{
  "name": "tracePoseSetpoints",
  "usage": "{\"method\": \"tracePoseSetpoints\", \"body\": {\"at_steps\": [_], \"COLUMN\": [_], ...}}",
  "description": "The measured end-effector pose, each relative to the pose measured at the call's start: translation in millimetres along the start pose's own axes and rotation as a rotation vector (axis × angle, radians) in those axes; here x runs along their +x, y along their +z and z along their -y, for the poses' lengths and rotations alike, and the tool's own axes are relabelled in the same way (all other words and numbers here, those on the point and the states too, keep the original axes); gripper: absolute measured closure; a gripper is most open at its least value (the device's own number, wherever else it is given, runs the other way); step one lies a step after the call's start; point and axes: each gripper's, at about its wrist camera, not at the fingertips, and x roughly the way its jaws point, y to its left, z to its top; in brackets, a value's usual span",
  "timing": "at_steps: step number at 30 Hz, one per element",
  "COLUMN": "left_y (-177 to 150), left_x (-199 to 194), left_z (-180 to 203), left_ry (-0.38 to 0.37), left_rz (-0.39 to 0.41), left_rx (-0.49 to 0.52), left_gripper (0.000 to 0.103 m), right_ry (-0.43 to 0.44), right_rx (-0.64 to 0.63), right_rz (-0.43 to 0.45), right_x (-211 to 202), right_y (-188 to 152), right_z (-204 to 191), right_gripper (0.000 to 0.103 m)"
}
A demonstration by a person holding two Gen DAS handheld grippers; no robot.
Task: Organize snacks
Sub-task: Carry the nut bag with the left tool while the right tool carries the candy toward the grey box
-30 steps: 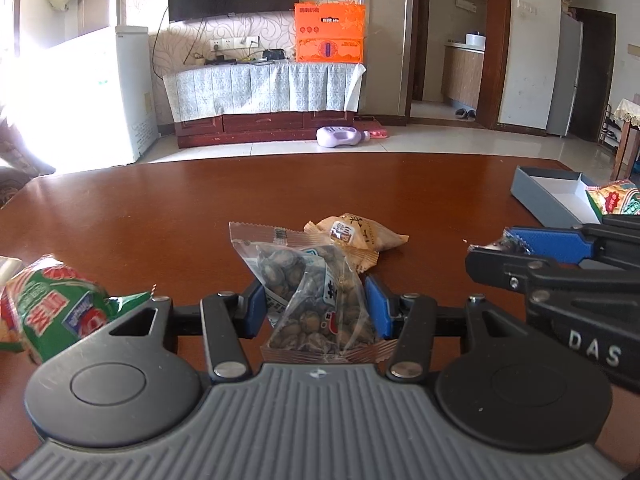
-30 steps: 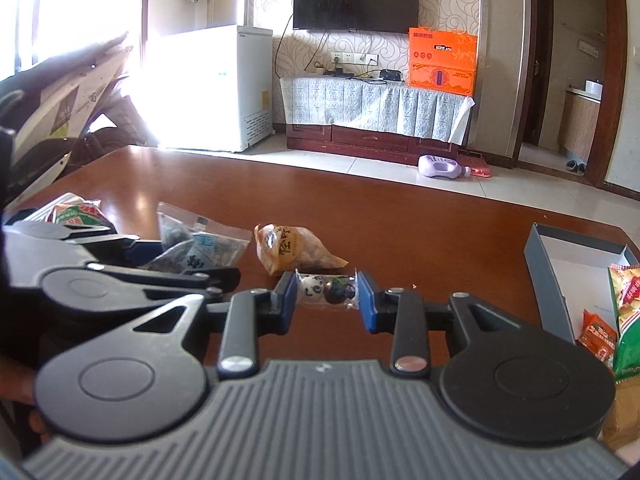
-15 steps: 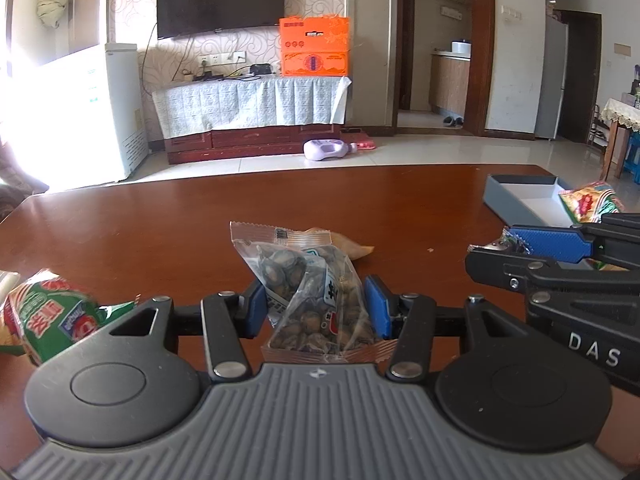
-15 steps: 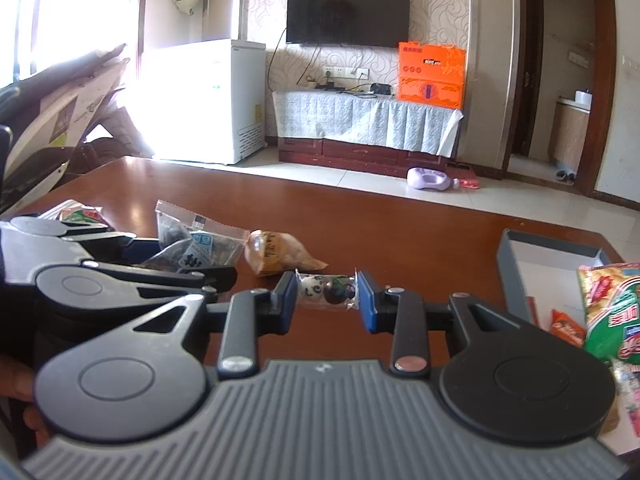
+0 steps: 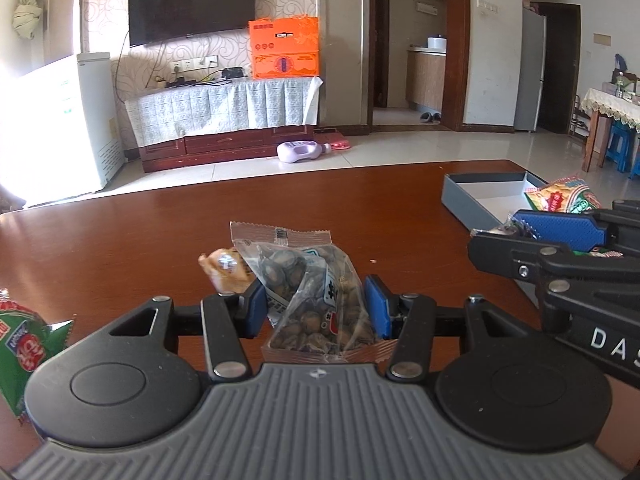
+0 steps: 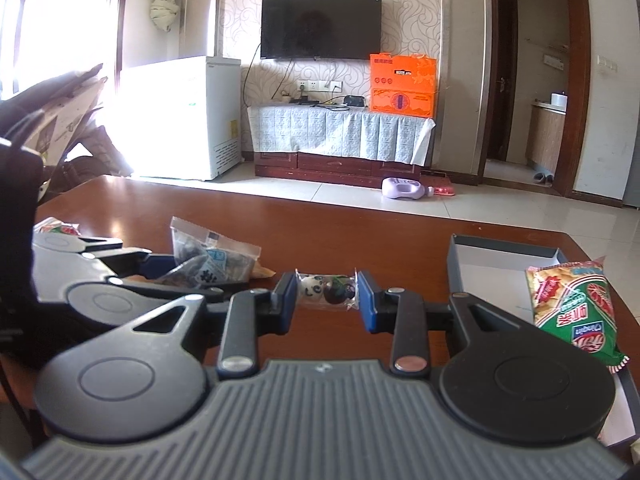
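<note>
My left gripper (image 5: 314, 306) is shut on a clear bag of dark nuts (image 5: 316, 284) and holds it above the brown table (image 5: 160, 232). The bag also shows in the right wrist view (image 6: 210, 260). My right gripper (image 6: 326, 294) is shut on a small clear candy packet (image 6: 326, 290) with a white and a dark ball, held left of the grey tray (image 6: 504, 248). The right gripper also shows in the left wrist view (image 5: 560, 236), beside the tray (image 5: 480, 196). An orange snack pack (image 5: 224, 270) lies on the table behind the nut bag.
A green and red snack bag (image 6: 572, 312) lies in the tray, also in the left wrist view (image 5: 560, 196). Another green bag (image 5: 24, 340) lies at the table's left. Beyond the far table edge are the floor, a TV cabinet and a white freezer.
Both grippers have risen and swung right with their packets. The tray and its green bag have come closer in the right view; the orange pack has slid left behind the nut bag.
</note>
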Motion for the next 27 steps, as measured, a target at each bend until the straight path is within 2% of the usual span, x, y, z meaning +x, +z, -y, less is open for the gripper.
{"method": "tracePoseSetpoints", "body": {"at_steps": [27], "left_y": [29], "left_x": [23], "left_z": [55], "left_ry": [-0.065], "left_rz": [0.021], "left_rx": [0.033], "left_gripper": [0.047], "right_ry": [-0.067], "right_rx": [0.050], "right_rz": [0.059], "right_x": [-32], "right_y": [-1], "right_z": [43], "right_gripper": [0.068]}}
